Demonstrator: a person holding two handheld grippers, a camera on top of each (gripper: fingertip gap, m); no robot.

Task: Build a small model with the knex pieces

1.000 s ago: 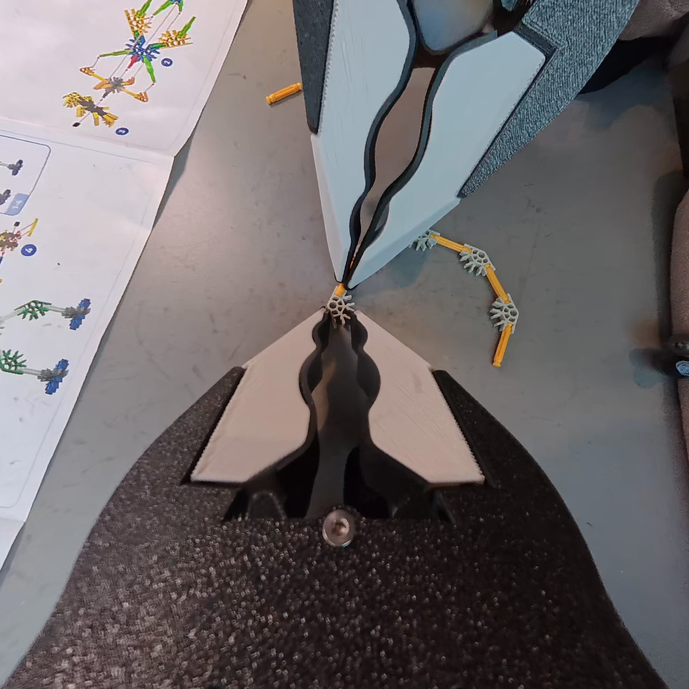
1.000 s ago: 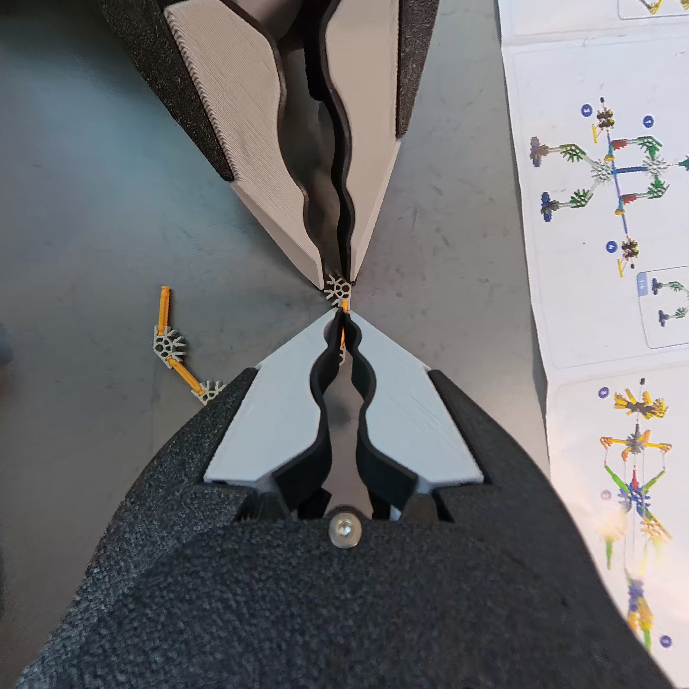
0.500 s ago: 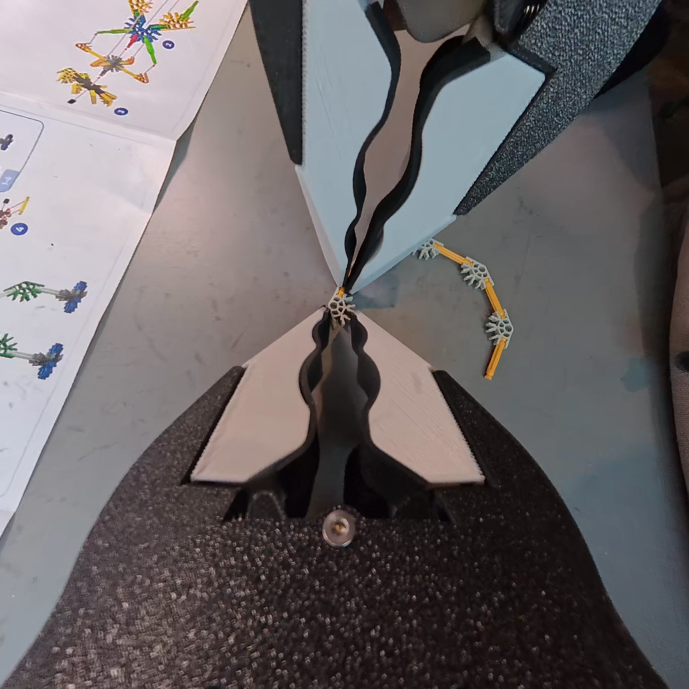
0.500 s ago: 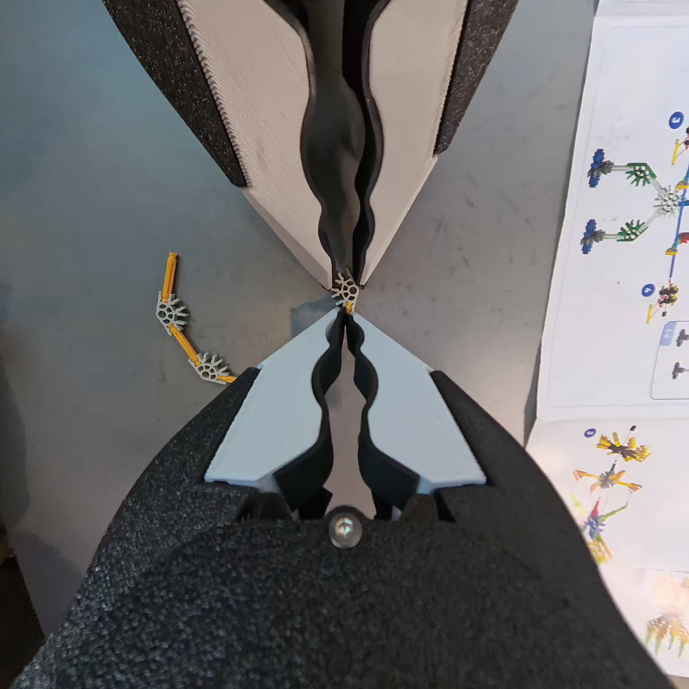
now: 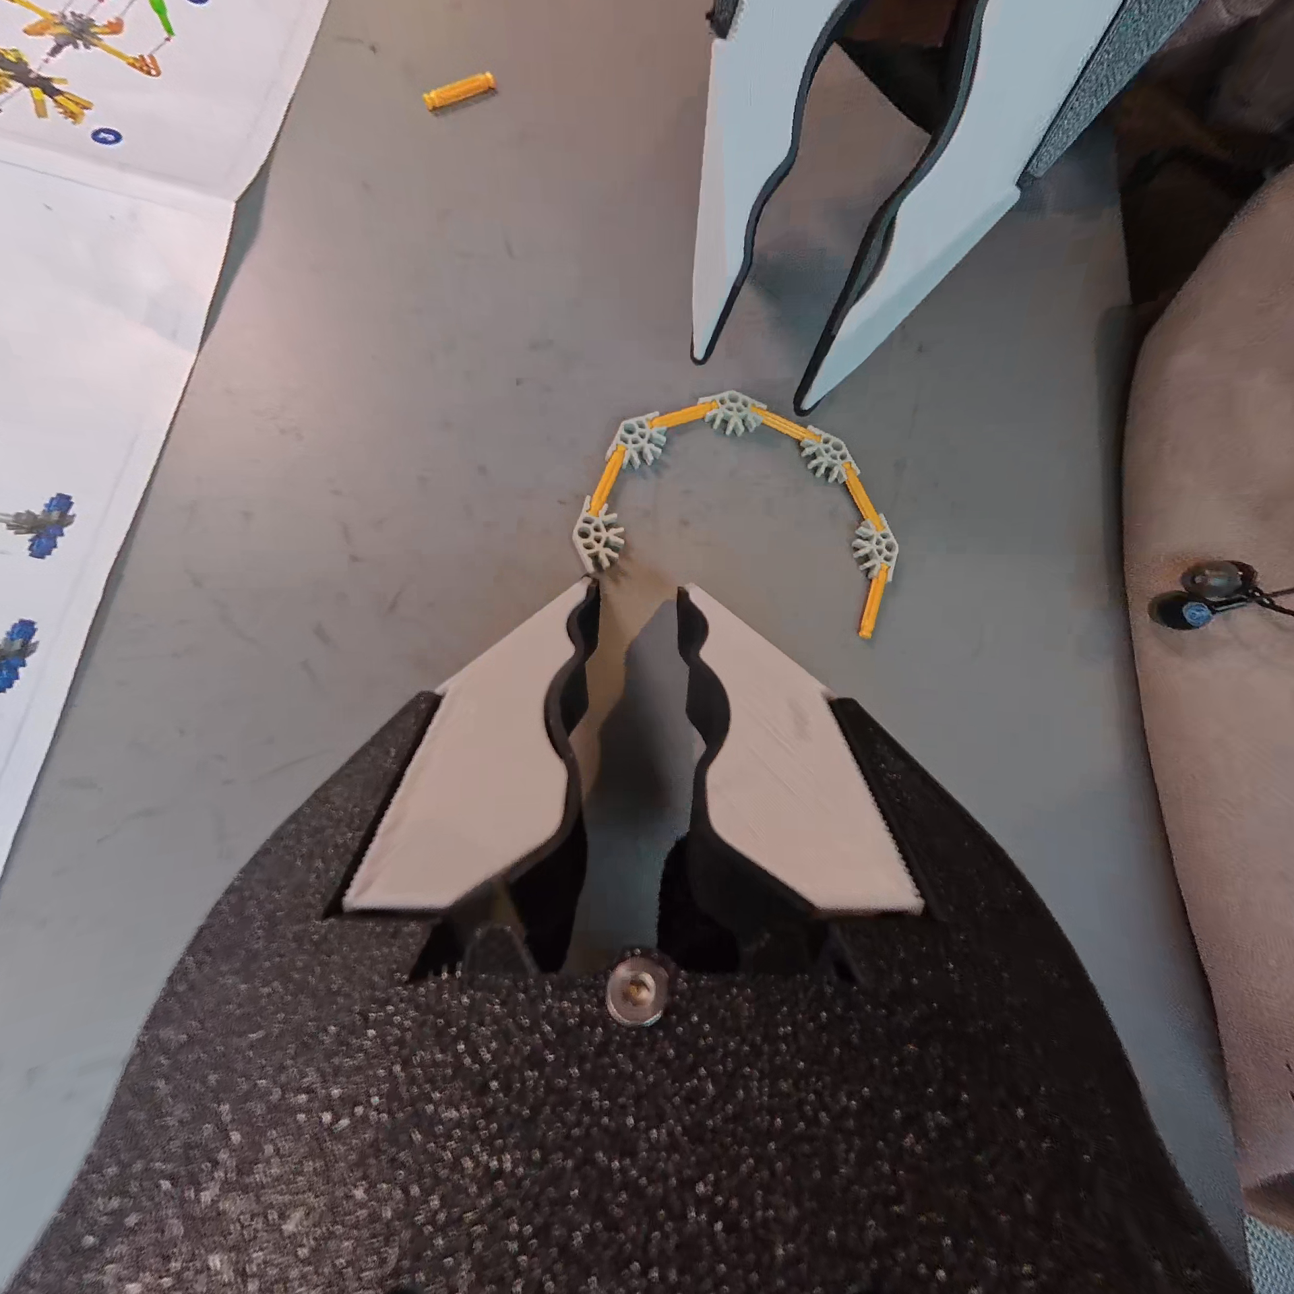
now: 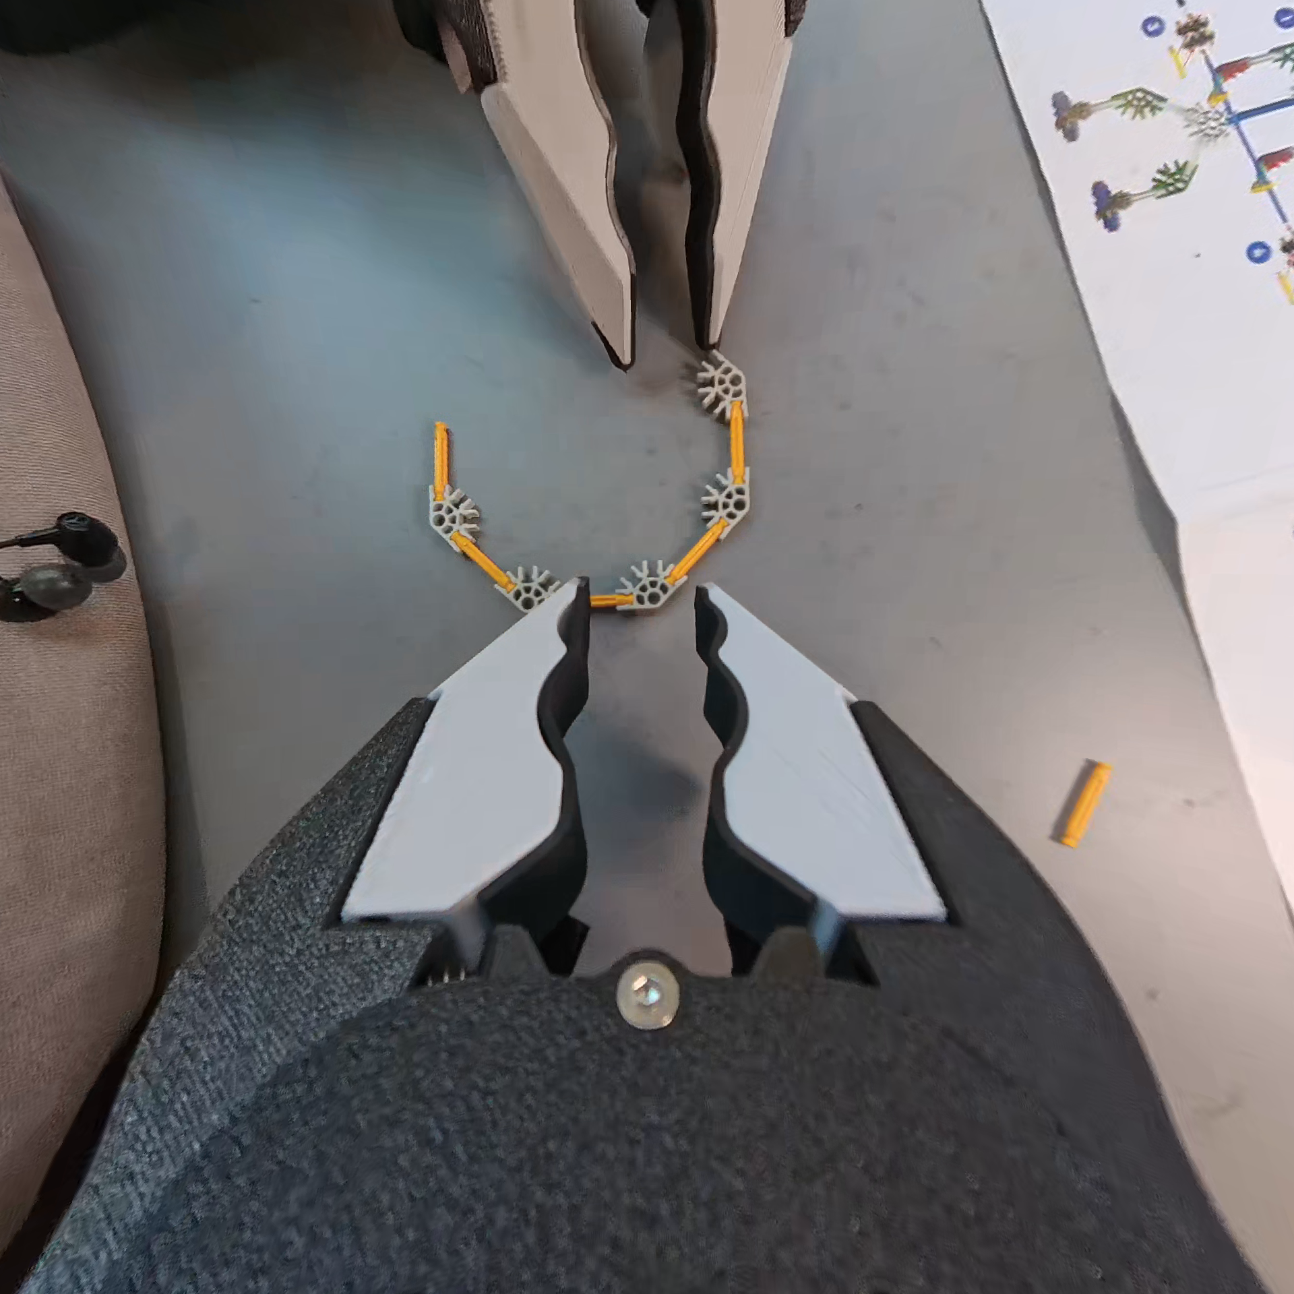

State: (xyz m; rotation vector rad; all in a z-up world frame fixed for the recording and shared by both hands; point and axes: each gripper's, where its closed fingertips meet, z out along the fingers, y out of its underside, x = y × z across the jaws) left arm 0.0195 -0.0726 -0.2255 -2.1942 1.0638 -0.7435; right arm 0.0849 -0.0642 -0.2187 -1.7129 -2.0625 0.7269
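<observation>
The left hand-held gripper (image 5: 634,588) has its jaws apart and nothing between them. The tip of its left finger sits just beside the end connector (image 5: 599,538) of a chain (image 5: 732,413) lying flat on the grey table (image 5: 392,392); whether tip and connector touch is hard to tell.

The right hand-held gripper (image 6: 641,595) is likewise parted and empty, its tips low over the same chain in the middle of its frame. In that view its left finger (image 6: 483,749) covers part of one connector, and a yellow rod runs across the gap between its tips.

The chain is an arch of five grey snowflake-shaped connectors joined by short yellow rods, with one free rod sticking out at its far end (image 6: 440,455). It lies between the two grippers, which face each other across it.

A loose yellow rod (image 5: 460,91) lies apart in the upper left of the left view. Beyond it, along the left edge, is a printed instruction sheet (image 5: 84,350). At the right edge is brownish cloth (image 5: 1218,700) with black earphones (image 5: 1204,595) on it.
</observation>
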